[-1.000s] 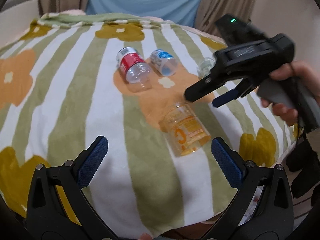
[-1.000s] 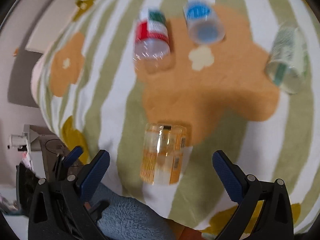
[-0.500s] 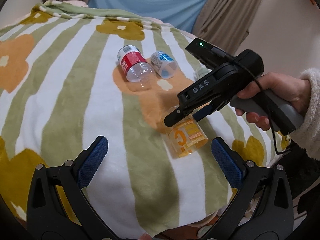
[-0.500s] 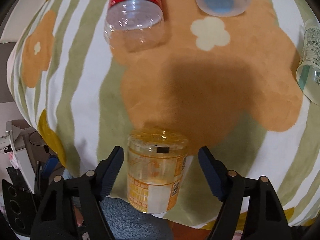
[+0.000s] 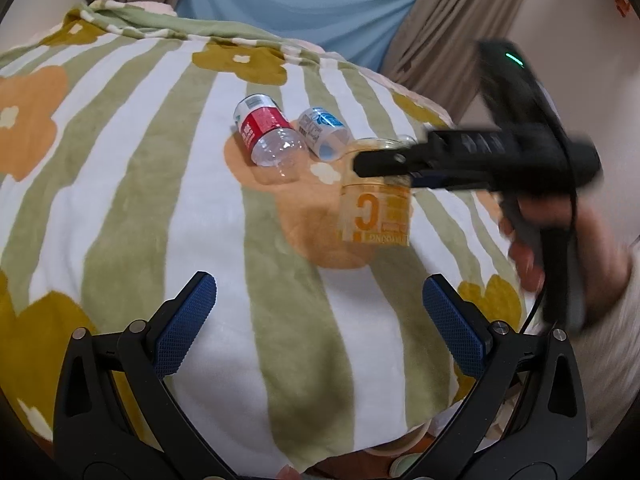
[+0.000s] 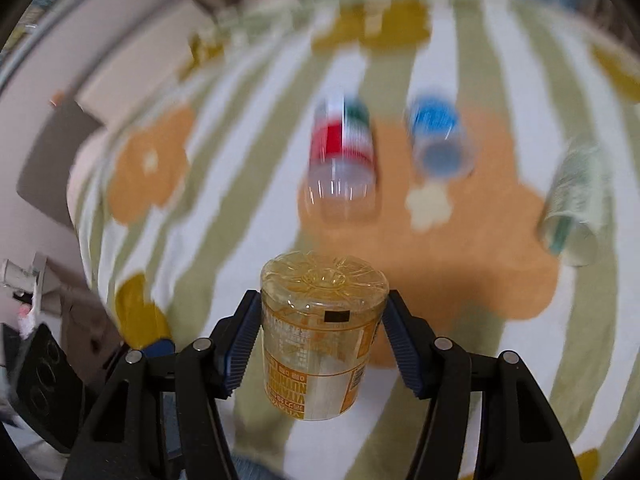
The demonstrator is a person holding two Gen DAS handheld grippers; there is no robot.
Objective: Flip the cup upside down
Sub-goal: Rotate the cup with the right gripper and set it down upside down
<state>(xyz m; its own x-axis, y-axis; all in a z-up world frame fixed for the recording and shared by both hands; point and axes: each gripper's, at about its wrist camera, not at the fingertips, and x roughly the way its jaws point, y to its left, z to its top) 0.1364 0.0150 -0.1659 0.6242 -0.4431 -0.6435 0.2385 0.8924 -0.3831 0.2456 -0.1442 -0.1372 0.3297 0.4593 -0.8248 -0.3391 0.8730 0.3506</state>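
The orange-printed clear cup (image 6: 320, 340) is clamped between the blue pads of the right gripper (image 6: 320, 344) and held clear of the striped floral blanket (image 5: 160, 208), its moulded base turned toward the right wrist camera. From the left wrist view, the print on the cup (image 5: 376, 208) is seen upside down. The left gripper (image 5: 316, 320) is held wide open, nothing between its pads. A red-labelled bottle (image 5: 268, 136) and a blue-labelled cup (image 5: 324, 132) are seen lying side by side farther back.

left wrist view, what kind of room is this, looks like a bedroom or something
Probably a bedroom or living room at home, not a lab. A soft fleece blanket with stripes and flowers covers the surface, beige curtains hang behind it, and plastic cups lie loose on the fabric, one orange cup held in the right hand-held gripper.
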